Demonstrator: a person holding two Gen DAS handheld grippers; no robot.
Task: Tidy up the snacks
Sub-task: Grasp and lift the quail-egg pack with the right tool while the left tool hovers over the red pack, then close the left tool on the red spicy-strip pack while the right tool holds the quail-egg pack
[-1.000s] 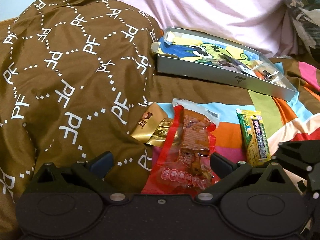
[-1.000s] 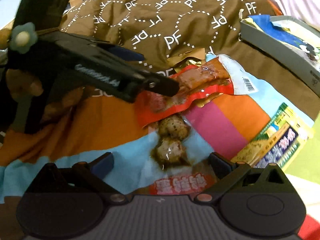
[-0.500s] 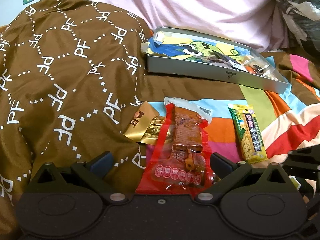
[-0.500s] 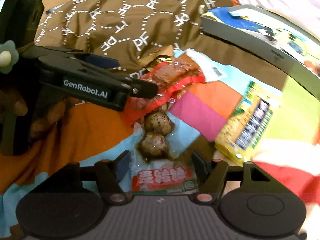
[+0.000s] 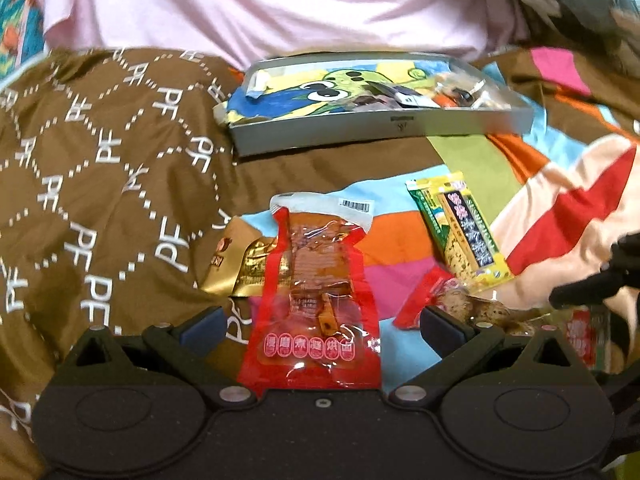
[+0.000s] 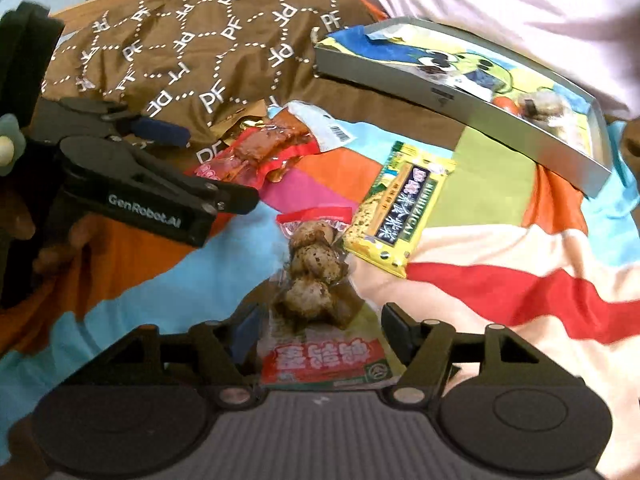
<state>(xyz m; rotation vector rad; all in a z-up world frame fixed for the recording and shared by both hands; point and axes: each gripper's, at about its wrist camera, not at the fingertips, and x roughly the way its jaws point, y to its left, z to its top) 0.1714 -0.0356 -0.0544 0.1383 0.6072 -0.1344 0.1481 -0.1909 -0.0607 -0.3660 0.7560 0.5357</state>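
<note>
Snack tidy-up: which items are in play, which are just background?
In play:
- red jerky pack
- meatball pack
- yellow-green bar
- gold packet
- grey tray

Background:
- brown PF blanket
- striped sheet
- pink pillow

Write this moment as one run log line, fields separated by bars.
left gripper: open around red packet | right gripper: opening, meatball packet between jaws | tray: holds snacks | yellow packet: on blanket

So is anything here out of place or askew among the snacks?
Four packets still lie loose outside the grey tray. The gold packet is half tucked under the brown quilt and overlapped by the red packet. The yellow-green bar rests across the end of the meatball packet.
</note>
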